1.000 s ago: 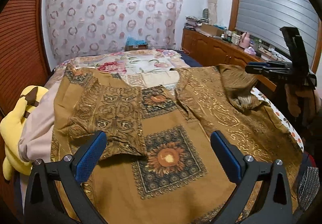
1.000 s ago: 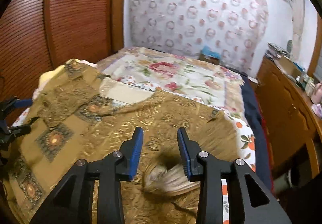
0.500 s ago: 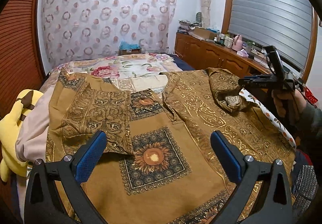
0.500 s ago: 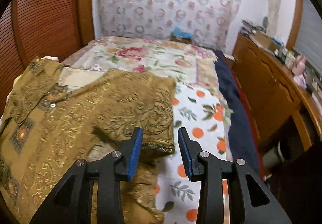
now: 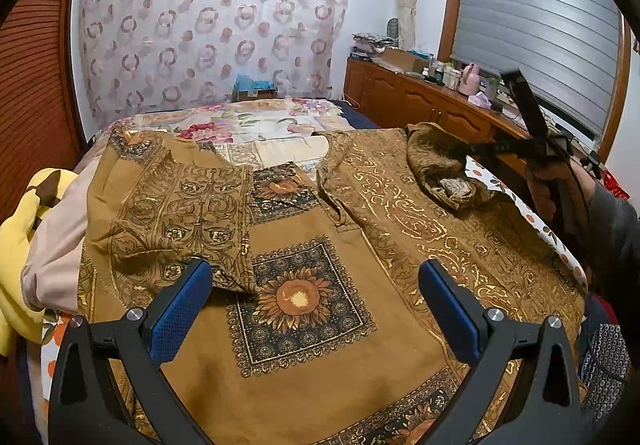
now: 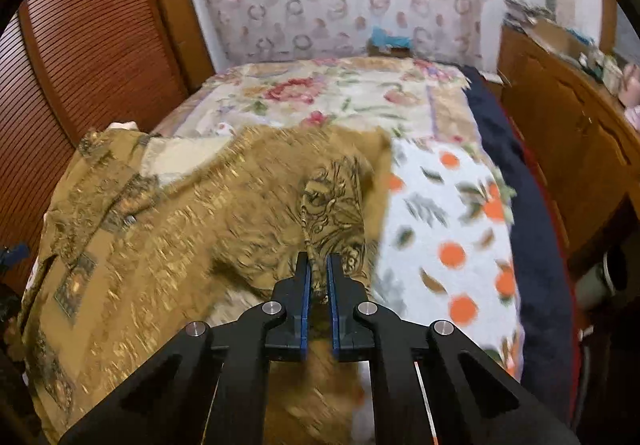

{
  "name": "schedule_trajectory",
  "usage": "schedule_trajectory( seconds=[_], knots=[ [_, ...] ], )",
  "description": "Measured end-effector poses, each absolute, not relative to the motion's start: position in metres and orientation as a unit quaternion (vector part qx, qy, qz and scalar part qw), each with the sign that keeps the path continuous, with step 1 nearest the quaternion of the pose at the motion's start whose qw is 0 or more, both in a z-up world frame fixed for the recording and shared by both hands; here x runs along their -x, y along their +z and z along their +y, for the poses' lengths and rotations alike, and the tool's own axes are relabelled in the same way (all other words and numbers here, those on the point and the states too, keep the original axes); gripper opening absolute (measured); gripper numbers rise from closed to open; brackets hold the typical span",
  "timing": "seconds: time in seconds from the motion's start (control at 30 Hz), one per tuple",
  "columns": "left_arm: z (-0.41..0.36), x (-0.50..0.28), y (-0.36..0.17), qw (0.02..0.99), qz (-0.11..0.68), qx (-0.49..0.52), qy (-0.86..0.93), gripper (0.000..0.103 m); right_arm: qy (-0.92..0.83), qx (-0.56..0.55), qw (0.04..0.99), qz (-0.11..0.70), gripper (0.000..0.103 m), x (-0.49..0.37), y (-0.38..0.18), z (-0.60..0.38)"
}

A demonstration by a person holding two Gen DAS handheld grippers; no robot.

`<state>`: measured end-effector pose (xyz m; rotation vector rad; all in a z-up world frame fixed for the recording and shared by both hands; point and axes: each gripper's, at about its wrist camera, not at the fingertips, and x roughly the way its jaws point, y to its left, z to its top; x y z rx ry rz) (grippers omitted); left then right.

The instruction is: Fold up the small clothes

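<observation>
Right wrist: my right gripper (image 6: 318, 277) just clamped the shirt (image 6: 168, 229) sleeve.
Left gripper (image 5: 316, 309) spread wide over the shirt.

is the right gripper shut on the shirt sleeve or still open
Shut on it: the right gripper has just closed, its blue pads pinching a ridge of the brown shirt's sleeve.

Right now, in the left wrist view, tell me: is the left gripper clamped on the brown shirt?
No. The left gripper has its blue fingers spread wide apart above the brown shirt, pinching no cloth.
</observation>
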<state>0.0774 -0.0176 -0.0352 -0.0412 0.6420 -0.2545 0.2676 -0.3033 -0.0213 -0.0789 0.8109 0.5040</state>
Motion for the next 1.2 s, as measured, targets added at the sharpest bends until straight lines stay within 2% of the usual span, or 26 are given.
schedule_trajectory(
  seconds=[0.23,0.27,0.3,0.33,0.5,0.77,0.8,0.83,0.93,1.03,1.2],
  knots=[
    [-0.015,-0.076,-0.036,0.941,0.315,0.025,-0.123,0.103,0.279,0.034,0.889,0.361,0.008,-0.284,0.010,-0.249],
    [-0.015,-0.076,-0.036,0.941,0.315,0.024,-0.122,0.103,0.286,0.032,0.888,0.359,0.012,-0.286,0.012,-0.241],
    [-0.014,-0.075,-0.037,0.941,0.316,0.024,-0.122,0.103,0.289,0.033,0.887,0.358,0.027,-0.288,0.010,-0.235],
    [-0.013,-0.075,-0.037,0.940,0.317,0.024,-0.122,0.103,0.295,0.033,0.886,0.355,0.037,-0.287,0.010,-0.230],
    [-0.010,-0.071,-0.038,0.940,0.318,0.028,-0.121,0.103,0.294,0.064,0.894,0.331,0.040,-0.267,0.005,-0.230],
    [-0.001,-0.076,-0.034,0.943,0.312,0.031,-0.112,0.103,0.232,0.151,0.892,0.359,0.041,-0.252,-0.031,-0.236],
    [0.001,-0.077,-0.033,0.943,0.312,0.030,-0.110,0.103,0.229,0.152,0.890,0.363,0.042,-0.254,-0.037,-0.236],
    [0.004,-0.079,-0.032,0.944,0.312,0.028,-0.106,0.103,0.230,0.150,0.888,0.369,0.049,-0.257,-0.045,-0.237],
    [0.016,-0.088,-0.028,0.945,0.312,0.026,-0.096,0.103,0.220,0.152,0.886,0.379,0.060,-0.266,-0.058,-0.234],
    [0.030,-0.102,-0.023,0.946,0.313,0.023,-0.083,0.103,0.213,0.144,0.886,0.386,0.064,-0.285,-0.065,-0.234],
    [0.056,-0.132,-0.018,0.945,0.323,0.003,-0.051,0.103,0.197,0.125,0.891,0.388,0.065,-0.316,-0.064,-0.250]
  ],
)
